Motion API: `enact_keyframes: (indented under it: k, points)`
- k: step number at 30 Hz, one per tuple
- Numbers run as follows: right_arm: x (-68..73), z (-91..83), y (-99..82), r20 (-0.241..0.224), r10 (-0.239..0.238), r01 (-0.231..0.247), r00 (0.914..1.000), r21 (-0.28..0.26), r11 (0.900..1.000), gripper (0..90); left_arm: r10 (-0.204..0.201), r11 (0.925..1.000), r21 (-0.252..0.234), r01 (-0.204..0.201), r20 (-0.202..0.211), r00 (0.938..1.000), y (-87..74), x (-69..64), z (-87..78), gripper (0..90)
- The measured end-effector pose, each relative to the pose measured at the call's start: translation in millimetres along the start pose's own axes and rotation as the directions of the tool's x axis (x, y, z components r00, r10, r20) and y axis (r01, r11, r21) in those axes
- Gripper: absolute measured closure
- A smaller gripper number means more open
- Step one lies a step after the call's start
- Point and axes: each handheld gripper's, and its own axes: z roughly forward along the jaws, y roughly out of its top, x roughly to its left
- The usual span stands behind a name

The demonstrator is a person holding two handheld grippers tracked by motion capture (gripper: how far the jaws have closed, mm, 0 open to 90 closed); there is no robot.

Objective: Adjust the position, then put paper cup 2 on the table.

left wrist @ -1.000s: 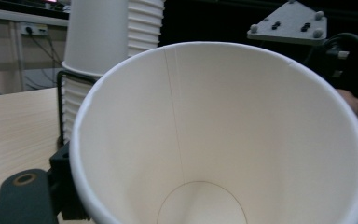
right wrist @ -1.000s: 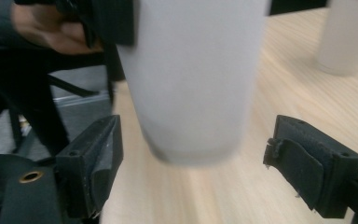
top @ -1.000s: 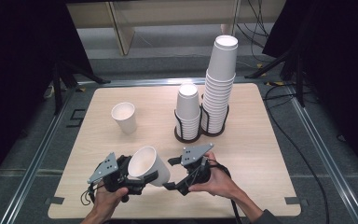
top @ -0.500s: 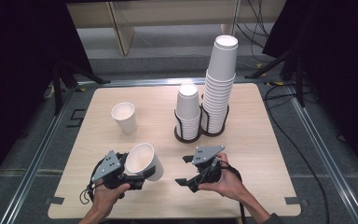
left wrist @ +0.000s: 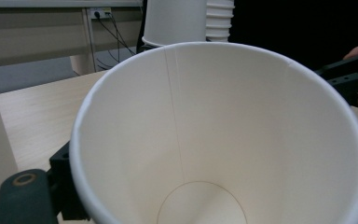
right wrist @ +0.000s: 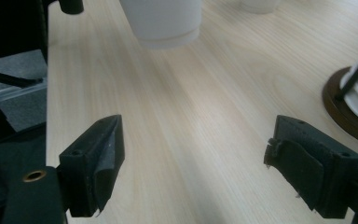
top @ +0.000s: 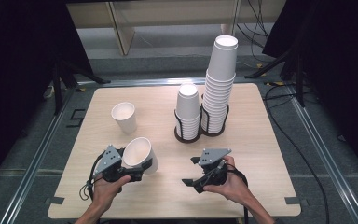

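A white paper cup is held just above the front left of the wooden table, tilted with its mouth up and toward me. My left gripper is shut on its lower wall. In the left gripper view the cup's empty inside is close up, with one black finger beside it. My right gripper is open and empty to the right of the cup, low over the table. The right gripper view has the spread jaws of that gripper over bare wood, with the held cup's base beyond.
A second white cup stands upright at the table's left. A black wire holder near the middle carries a short stack of cups and a tall stack. The holder's base lies right of my right gripper.
My right gripper has drawn back to the right, away from the cup, and a little lower. The left gripper keeps the cup in nearly the same place.
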Motion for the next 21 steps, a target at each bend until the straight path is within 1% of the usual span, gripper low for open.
enact_keyframes:
  k: [1, 3, 4, 5, 6, 7, 9, 10, 14, 15, 16, 18, 19, 20, 21]
  points:
    - [-0.1, -0.8, -1.3, 0.021, -0.010, 0.010, 0.9997, 0.007, 0.9999, 18.5, 0.000, 1.0000, 0.009, 0.000, -0.008, 1.0000, 0.1, 1.0, 0.4, 14.6]
    - [0.7, -1.0, -3.4, 0.042, -0.020, 0.019, 0.9989, 0.021, 0.9996, 17.8, -0.002, 0.9999, 0.013, 0.002, -0.022, 0.9998, -0.2, 4.0, 2.7, 14.7]
    - [0.9, -1.9, -4.4, 0.045, -0.020, 0.019, 0.9988, 0.024, 0.9995, 17.8, -0.005, 0.9999, 0.009, 0.006, -0.029, 0.9996, -0.4, 5.2, 4.2, 14.6]
    - [1.0, -2.4, -5.5, 0.041, -0.009, 0.008, 0.9991, 0.024, 0.9997, 17.8, -0.004, 0.9999, 0.016, 0.004, -0.033, 0.9994, -0.1, 6.6, 4.7, 14.6]
    - [0.8, -3.7, -6.1, 0.054, -0.018, 0.017, 0.9984, 0.026, 0.9995, 17.7, -0.005, 0.9999, 0.010, 0.005, -0.038, 0.9993, -0.3, 8.1, 5.9, 14.6]
    - [1.1, -4.4, -7.0, 0.051, -0.007, 0.006, 0.9987, 0.028, 0.9996, 17.6, -0.003, 0.9998, 0.019, 0.004, -0.046, 0.9989, 0.0, 9.2, 6.1, 14.6]
    - [0.9, -5.8, -8.7, 0.056, -0.002, 0.000, 0.9984, 0.028, 0.9996, 17.5, -0.005, 0.9999, 0.013, 0.006, -0.050, 0.9987, -0.5, 12.1, 8.8, 14.6]
    - [1.0, -6.2, -9.4, 0.060, -0.005, 0.004, 0.9982, 0.030, 0.9995, 17.3, -0.011, 0.9998, 0.017, 0.012, -0.056, 0.9983, -0.8, 12.9, 9.6, 14.6]
    - [1.5, -6.7, -11.8, 0.059, -0.002, 0.000, 0.9983, 0.029, 0.9996, 17.1, -0.009, 0.9993, 0.034, 0.012, -0.076, 0.9971, -1.7, 17.9, 14.1, 14.6]
    - [1.6, -7.1, -12.4, 0.059, 0.000, -0.002, 0.9983, 0.037, 0.9993, 17.0, -0.008, 0.9996, 0.025, 0.010, -0.075, 0.9971, -2.0, 19.2, 16.3, 14.6]
    - [2.0, -7.2, -13.1, 0.059, 0.004, -0.006, 0.9982, 0.041, 0.9991, 16.7, -0.004, 0.9994, 0.034, 0.007, -0.083, 0.9965, -1.3, 19.9, 16.9, 14.6]
    - [2.0, -7.0, -14.6, 0.064, 0.003, -0.006, 0.9980, 0.041, 0.9991, 16.5, -0.002, 0.9996, 0.029, 0.004, -0.087, 0.9962, -0.4, 21.6, 19.8, 14.6]
    - [2.3, -7.3, -15.0, 0.065, 0.005, -0.007, 0.9979, 0.042, 0.9991, 16.5, 0.000, 0.9994, 0.035, 0.004, -0.091, 0.9958, 0.3, 22.0, 20.8, 14.6]
    - [2.4, -7.7, -15.4, 0.063, 0.005, -0.008, 0.9980, 0.041, 0.9991, 16.5, -0.003, 0.9996, 0.026, 0.006, -0.090, 0.9959, 0.2, 22.3, 22.3, 14.6]
    - [2.5, -7.9, -15.6, 0.063, 0.005, -0.007, 0.9980, 0.041, 0.9991, 16.5, 0.002, 0.9995, 0.032, 0.001, -0.092, 0.9957, 0.6, 22.6, 23.3, 14.6]
